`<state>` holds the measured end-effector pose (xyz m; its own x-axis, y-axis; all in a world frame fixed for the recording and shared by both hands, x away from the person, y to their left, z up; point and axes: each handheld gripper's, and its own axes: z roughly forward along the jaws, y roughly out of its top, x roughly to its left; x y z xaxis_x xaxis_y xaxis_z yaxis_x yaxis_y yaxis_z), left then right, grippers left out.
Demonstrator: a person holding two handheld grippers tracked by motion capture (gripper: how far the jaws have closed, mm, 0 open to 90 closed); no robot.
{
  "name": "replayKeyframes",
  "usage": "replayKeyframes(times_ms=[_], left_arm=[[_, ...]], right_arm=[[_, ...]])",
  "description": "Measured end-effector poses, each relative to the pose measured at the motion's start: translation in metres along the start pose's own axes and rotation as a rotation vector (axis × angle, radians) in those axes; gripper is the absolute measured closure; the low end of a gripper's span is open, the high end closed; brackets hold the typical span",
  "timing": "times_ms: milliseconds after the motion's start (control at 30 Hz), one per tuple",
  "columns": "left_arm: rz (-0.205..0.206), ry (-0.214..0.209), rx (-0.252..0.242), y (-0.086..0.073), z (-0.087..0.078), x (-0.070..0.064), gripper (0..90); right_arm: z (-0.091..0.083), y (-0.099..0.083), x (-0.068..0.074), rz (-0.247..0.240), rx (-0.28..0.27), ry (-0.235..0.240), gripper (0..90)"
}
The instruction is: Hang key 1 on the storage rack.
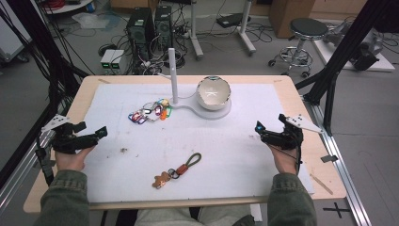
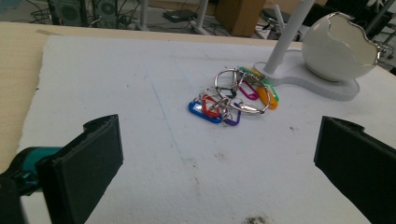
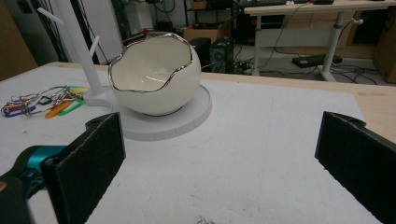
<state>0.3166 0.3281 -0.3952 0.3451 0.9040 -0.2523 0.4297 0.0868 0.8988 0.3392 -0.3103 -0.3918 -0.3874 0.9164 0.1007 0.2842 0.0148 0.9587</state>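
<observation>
Holding: you are keeping both tools over the white mat [image 1: 244, 155].
Left gripper [image 1: 90, 131]: jaws standing apart (nothing between).
Right gripper [image 1: 270, 125]: jaws standing apart.
Key-tag bundle [image 1: 151, 111]: lying at 11 o'clock.
Egg bowl [image 1: 214, 92]: sitting at 12 o'clock.
Gingerbread keychain [image 1: 176, 170]: lying at 6 o'clock.

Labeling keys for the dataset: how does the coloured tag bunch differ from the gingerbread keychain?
The coloured tag bunch is many bright plastic tags on silver rings, heaped; the gingerbread keychain is one brown figure on a cord loop, stretched out in a line. The bunch lies beside the white stand, far from the person; the keychain lies near the front edge. Both rest on the white mat, untouched by either gripper.
</observation>
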Motion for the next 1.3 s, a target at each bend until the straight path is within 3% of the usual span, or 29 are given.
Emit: replayKeyframes(times_ms=[400,867,1300], left_arm=[[0.053,-0.063,0.031,0.007,0.006,-0.021,1.7],[0.076,-0.150,0.058,0.012,0.015,-0.052,1.8],[0.126,-0.199,0.097,0.015,0.021,-0.075,1.7]], right_arm=[[0.000,0.000,0.000,-0.003,0.002,0.005,0.8],[0.002,-0.001,0.002,-0.017,0.023,0.001,0.7],[0.003,-0.002,0.000,-0.023,0.034,-0.014,0.7]])
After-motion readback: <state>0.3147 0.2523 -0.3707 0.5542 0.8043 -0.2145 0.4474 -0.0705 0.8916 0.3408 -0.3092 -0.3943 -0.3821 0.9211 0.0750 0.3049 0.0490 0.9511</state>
